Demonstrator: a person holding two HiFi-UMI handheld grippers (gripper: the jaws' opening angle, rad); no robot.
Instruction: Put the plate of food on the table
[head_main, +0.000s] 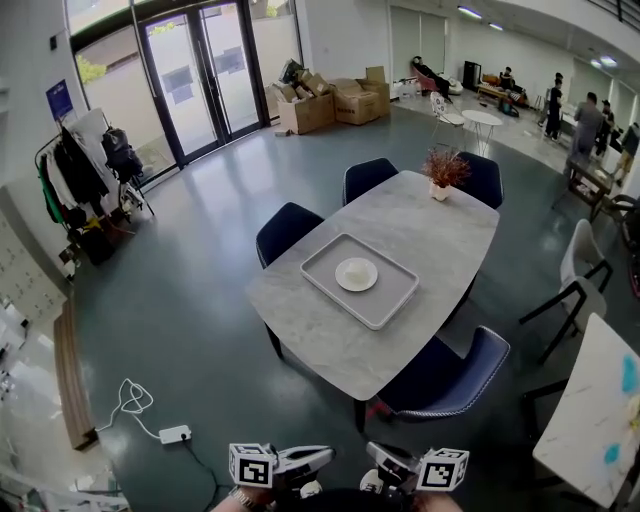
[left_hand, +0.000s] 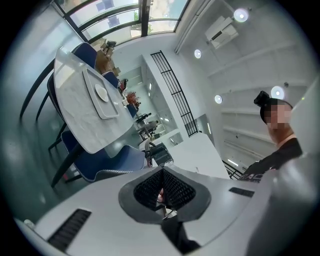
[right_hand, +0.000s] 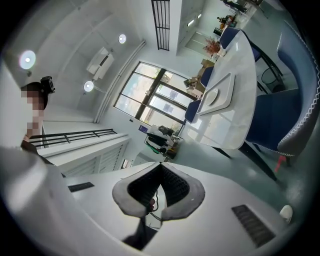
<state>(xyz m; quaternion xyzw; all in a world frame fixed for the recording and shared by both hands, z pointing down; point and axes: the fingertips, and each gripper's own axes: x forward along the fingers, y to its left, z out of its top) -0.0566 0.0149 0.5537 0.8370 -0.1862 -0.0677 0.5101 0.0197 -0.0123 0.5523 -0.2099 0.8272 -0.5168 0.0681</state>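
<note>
The grey stone-look table (head_main: 330, 335) is my landmark. On its top, about the middle, a shallow grey rectangular tray (head_main: 385, 316) lies flat. The tray holds one thing: a small round white plate (head_main: 356, 274), sitting level near the tray's centre and clear of the rim on every side. I cannot tell whether any food is on the plate. Being round, the plate has no long direction. The tray's long axis runs crosswise to the table's length.

At the far end of the table stands a small white pot with reddish dried sprigs (head_main: 443, 172). Dark blue padded chairs (head_main: 450, 372) are drawn up along the table's sides.

My left gripper (left_hand: 162, 171) and right gripper (right_hand: 160, 168) are both well short of the table's near end, side by side. Each has its jaws pressed together with nothing between them.
</note>
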